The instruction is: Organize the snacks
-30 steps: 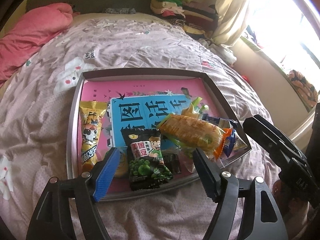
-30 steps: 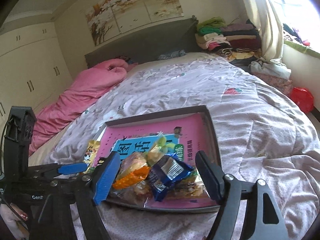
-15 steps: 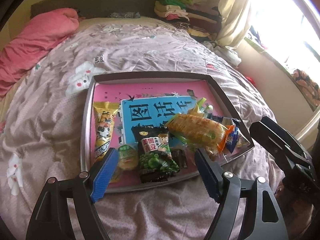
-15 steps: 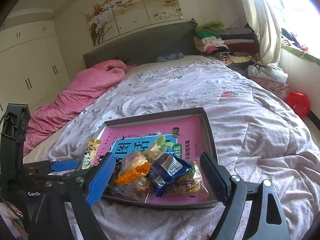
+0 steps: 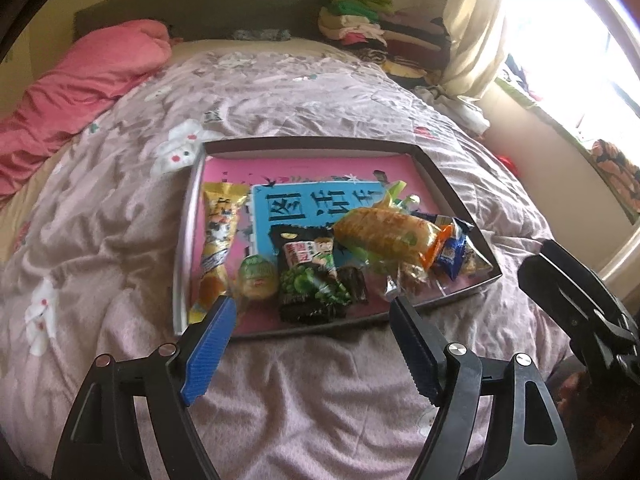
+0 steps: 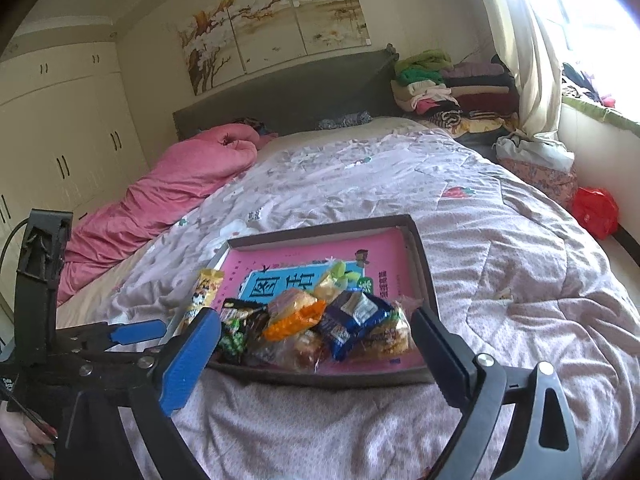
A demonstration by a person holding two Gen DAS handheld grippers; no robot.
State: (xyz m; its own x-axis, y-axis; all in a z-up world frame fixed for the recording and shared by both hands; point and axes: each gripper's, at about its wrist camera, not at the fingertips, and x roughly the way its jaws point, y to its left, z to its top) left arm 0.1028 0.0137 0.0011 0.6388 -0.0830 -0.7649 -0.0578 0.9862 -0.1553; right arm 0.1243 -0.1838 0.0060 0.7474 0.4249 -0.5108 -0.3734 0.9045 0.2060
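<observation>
Wardrobe [image 6: 60, 140] and painting [image 6: 276, 24] show only in the right view; the left view alone bares the round green snack [image 5: 258, 276]. One tray [image 5: 182, 248] on the quilt [image 5: 100, 240] holds roughly eight snacks. Left gripper [image 5: 310, 326] stands apart, empty. Right gripper [image 6: 316, 338] is opening, gripping nothing, the snacks lying beyond its fingers.

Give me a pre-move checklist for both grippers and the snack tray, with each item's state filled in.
1. Left gripper empty, jaws apart: ok.
2. Right gripper empty, jaws opening: ok.
3. Tray flat on the quilt: ok.
4. Snacks inside tray walls: ok.
5. Orange packet free to lift, on top of pile: ok.
6. Blue packet unpinned by neighbours: cannot tell.
</observation>
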